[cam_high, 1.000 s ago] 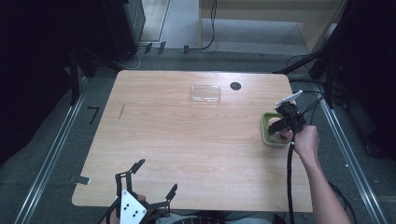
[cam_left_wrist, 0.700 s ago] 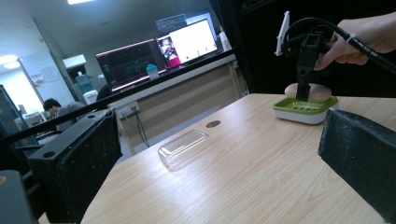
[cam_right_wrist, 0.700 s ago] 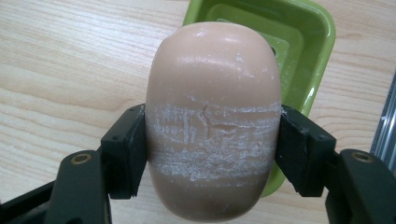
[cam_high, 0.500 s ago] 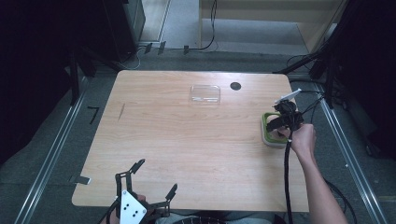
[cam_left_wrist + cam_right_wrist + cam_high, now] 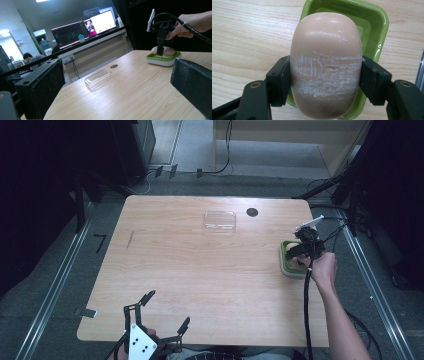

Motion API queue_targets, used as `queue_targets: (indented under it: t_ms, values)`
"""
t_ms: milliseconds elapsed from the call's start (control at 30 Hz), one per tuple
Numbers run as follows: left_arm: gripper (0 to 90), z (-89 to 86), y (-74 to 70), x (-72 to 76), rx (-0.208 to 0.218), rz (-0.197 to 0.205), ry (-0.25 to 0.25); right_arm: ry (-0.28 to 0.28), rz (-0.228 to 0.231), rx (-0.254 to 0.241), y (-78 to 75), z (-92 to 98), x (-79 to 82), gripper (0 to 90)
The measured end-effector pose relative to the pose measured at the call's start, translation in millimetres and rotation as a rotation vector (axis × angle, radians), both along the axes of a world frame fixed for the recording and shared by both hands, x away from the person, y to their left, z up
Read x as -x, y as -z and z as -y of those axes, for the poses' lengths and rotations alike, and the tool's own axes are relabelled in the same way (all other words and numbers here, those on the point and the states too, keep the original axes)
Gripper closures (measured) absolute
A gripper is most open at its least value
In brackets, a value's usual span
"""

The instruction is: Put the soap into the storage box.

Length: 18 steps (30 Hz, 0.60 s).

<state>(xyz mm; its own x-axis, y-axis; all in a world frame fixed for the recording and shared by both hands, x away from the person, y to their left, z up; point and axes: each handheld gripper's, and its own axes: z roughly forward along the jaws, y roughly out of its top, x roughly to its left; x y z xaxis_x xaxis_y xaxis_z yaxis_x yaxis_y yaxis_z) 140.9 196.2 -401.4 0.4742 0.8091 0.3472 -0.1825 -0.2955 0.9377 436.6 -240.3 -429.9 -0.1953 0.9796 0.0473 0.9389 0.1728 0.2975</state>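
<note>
- The bar of soap (image 5: 326,65) sits clamped between the two black jaws of the right gripper (image 5: 325,83), one pad pressed on each long flank; the jaws are drawn in as far as the bar's width allows.
- Taking the green soap dish (image 5: 379,23) as the landmark, the soap is directly over its hollow. From the left gripper view the soap (image 5: 168,51) is low over the dish (image 5: 163,59); whether it touches the dish floor I cannot tell.
- The soap's long axis runs away from the gripper, in line with the dish's longer side, so the grip crosses the short width.
- In the high view the right gripper (image 5: 302,251) points steeply down over the dish (image 5: 286,261), with the right hand (image 5: 324,268) just on the person's side of the dish and the forearm stretching back to the table's near edge.
- The left gripper (image 5: 161,320) rests well away from the dish, at the near left edge of the table (image 5: 200,270), jaws spread wide with nothing between them.
- A clear plastic lid (image 5: 219,220) lies far from the dish toward the table's back edge; the right hand is much the nearer to the soap.
- My judgement: the coming move turns on lifting or lowering straight along the dish's vertical, as the bar is already centred.
</note>
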Motion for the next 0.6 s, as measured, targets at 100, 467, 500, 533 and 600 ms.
queue_targets:
  t_ms: [100, 467, 500, 533, 600]
  values:
    - [0.0, 0.0, 0.0, 0.0, 0.0, 0.0, 0.0, 0.004, 0.002, 0.003, 1.8, 0.2, -1.5, 33.3]
    - [0.0, 0.0, 0.0, 0.0, -0.001, 0.0, 0.0, 0.034, 0.008, -0.008, 8.3, 1.3, -6.1, 33.3]
    - [0.0, 0.0, 0.0, -0.1, 0.001, 0.0, 0.0, 0.036, 0.008, -0.007, 9.0, 1.4, -6.4, 33.3]
    - [0.0, 0.0, 0.0, -0.1, 0.0, 0.0, 0.001, 0.037, 0.005, -0.01, 9.6, 1.3, -6.8, 33.4]
    - [0.0, 0.0, 0.0, -0.1, -0.003, 0.0, 0.002, 0.041, 0.007, -0.01, 10.8, 1.1, -7.6, 33.4]
